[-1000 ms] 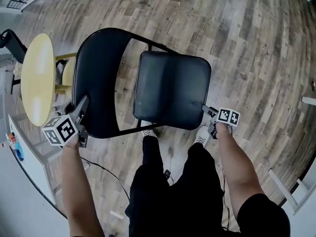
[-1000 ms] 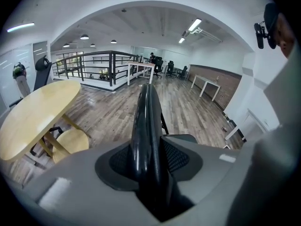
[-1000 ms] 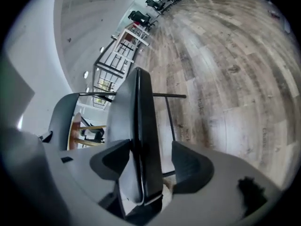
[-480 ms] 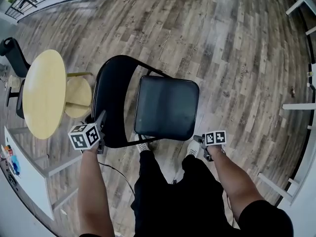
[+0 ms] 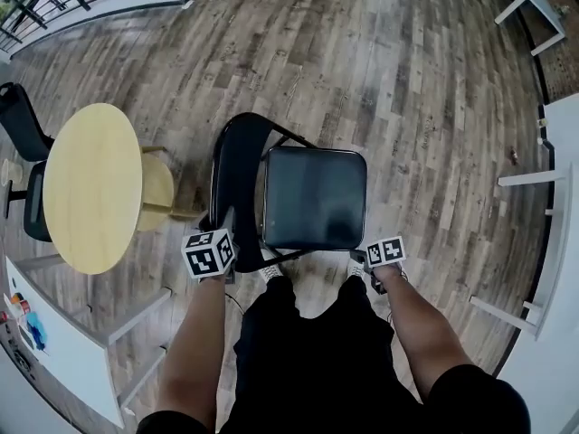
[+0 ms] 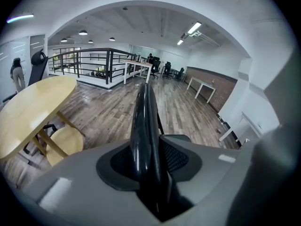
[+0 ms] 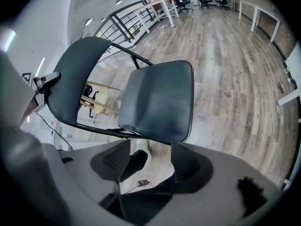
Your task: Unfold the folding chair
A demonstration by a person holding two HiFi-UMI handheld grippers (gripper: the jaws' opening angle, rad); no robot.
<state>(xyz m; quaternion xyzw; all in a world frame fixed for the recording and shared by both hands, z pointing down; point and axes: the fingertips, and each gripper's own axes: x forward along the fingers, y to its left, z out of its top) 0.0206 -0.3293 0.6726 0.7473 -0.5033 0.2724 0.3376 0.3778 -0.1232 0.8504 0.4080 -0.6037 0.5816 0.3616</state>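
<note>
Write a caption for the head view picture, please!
Left gripper, its jaws just closing, clamps the chair backrest; right gripper hangs open near the seat.

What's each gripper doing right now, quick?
Left gripper: closed on the chair backrest; its jaws have just been closing further.
Right gripper: open, nothing between its jaws.

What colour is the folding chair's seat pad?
Black, with a slight sheen. The seat pad shows best in the right gripper view.
</note>
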